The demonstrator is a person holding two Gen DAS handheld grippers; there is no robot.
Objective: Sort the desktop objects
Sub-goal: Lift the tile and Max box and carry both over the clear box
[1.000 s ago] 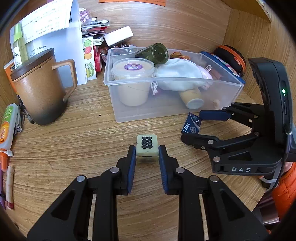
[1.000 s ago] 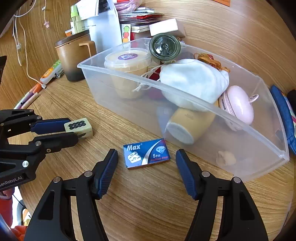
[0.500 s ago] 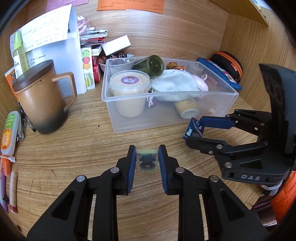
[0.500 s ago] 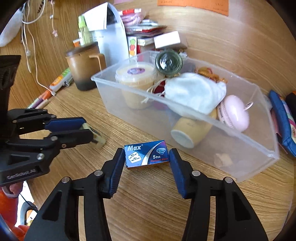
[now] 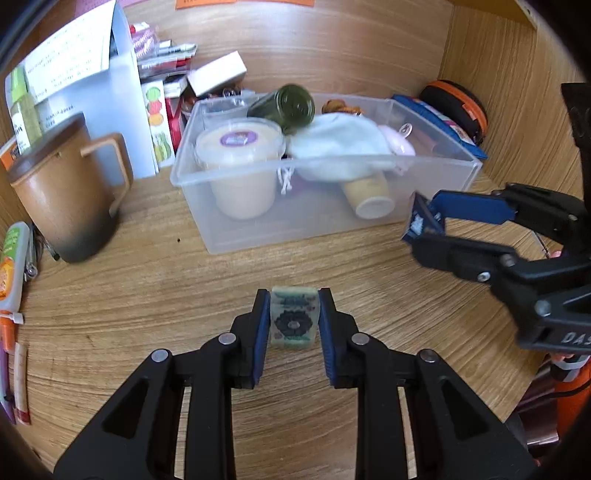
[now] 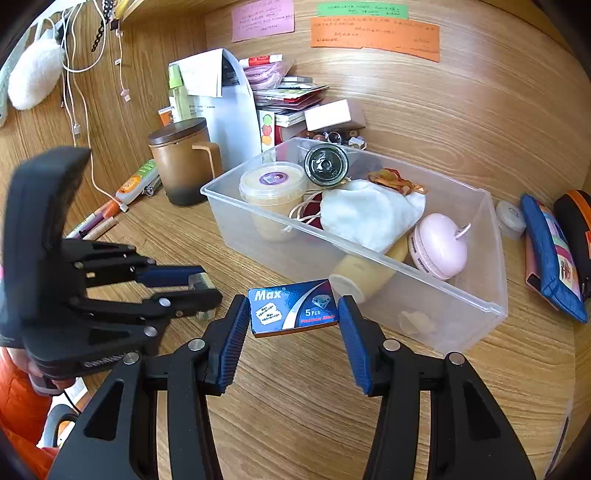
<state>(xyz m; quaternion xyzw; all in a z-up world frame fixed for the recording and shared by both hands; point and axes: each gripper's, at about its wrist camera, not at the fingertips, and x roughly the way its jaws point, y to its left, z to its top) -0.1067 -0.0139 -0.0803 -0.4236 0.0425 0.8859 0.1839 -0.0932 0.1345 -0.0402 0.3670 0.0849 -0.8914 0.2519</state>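
Here the left gripper (image 5: 293, 319) is clamping a small pale-green patterned cube (image 5: 294, 317) between its 2 blue pads, above the wooden desk (image 5: 184, 288). The right gripper (image 6: 293, 314) is pinching a flat blue "Max" blade box (image 6: 293, 308), with the clear plastic bin (image 6: 461, 299) just ahead of it.

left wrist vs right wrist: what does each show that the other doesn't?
Left wrist only: the tile's patterned face, clamped between the left gripper's jaws.

Right wrist only: the blade box's "Max" label, held in the right gripper; sticky notes on the wall; a white cable.

Both: the bin with its tub, green jar and white cloth; the mug.
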